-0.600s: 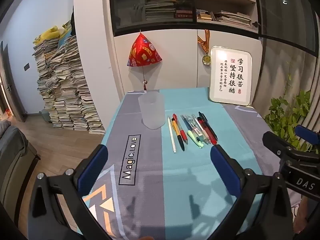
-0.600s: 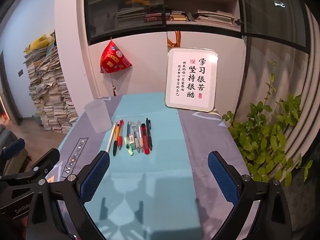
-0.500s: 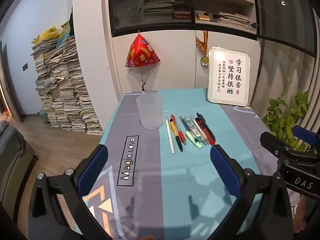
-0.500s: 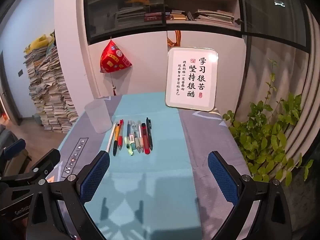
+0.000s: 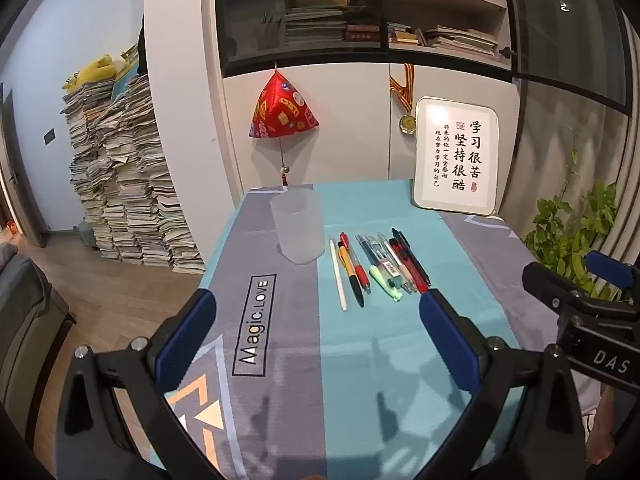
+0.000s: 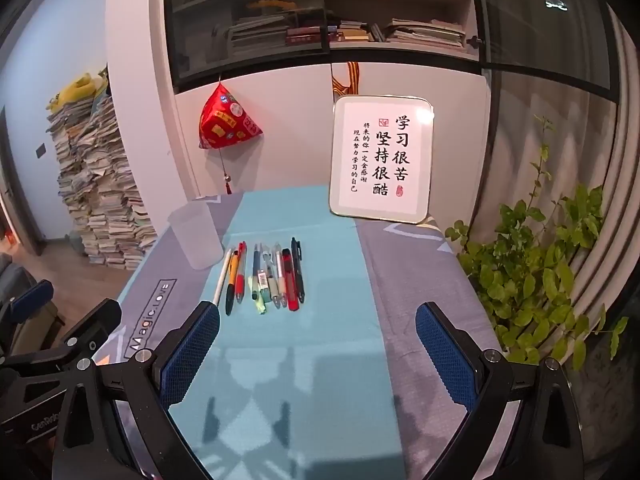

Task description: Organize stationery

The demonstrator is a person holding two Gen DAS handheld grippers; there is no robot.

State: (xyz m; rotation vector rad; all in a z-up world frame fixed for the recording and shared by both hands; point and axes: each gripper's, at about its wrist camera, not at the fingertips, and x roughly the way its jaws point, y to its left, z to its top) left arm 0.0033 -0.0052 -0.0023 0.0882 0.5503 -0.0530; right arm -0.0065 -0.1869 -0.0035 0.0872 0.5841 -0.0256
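Observation:
Several pens (image 5: pixel 376 268) lie side by side on the teal and grey tablecloth (image 5: pixel 280 352), just right of an upright frosted plastic cup (image 5: pixel 298 226). The same pens (image 6: pixel 264 274) and cup (image 6: pixel 196 236) show in the right wrist view. My left gripper (image 5: pixel 316 320) is open and empty, hovering above the cloth short of the pens. My right gripper (image 6: pixel 318 336) is open and empty, also above the cloth near the table's front, to the right of the left one. The right gripper's body (image 5: pixel 580 312) shows at the right edge of the left wrist view.
A framed calligraphy sign (image 6: pixel 382 160) leans against the wall at the table's back right. A red hanging ornament (image 5: pixel 282 110) and a medal (image 5: pixel 407 122) hang on the wall. A green plant (image 6: pixel 532 264) stands right of the table. Tall paper stacks (image 5: pixel 120 176) stand left on the floor.
Both grippers have shifted only slightly; the left wrist view has drifted a little so the cup and pens sit marginally more left and higher. Nothing was grasped or moved.

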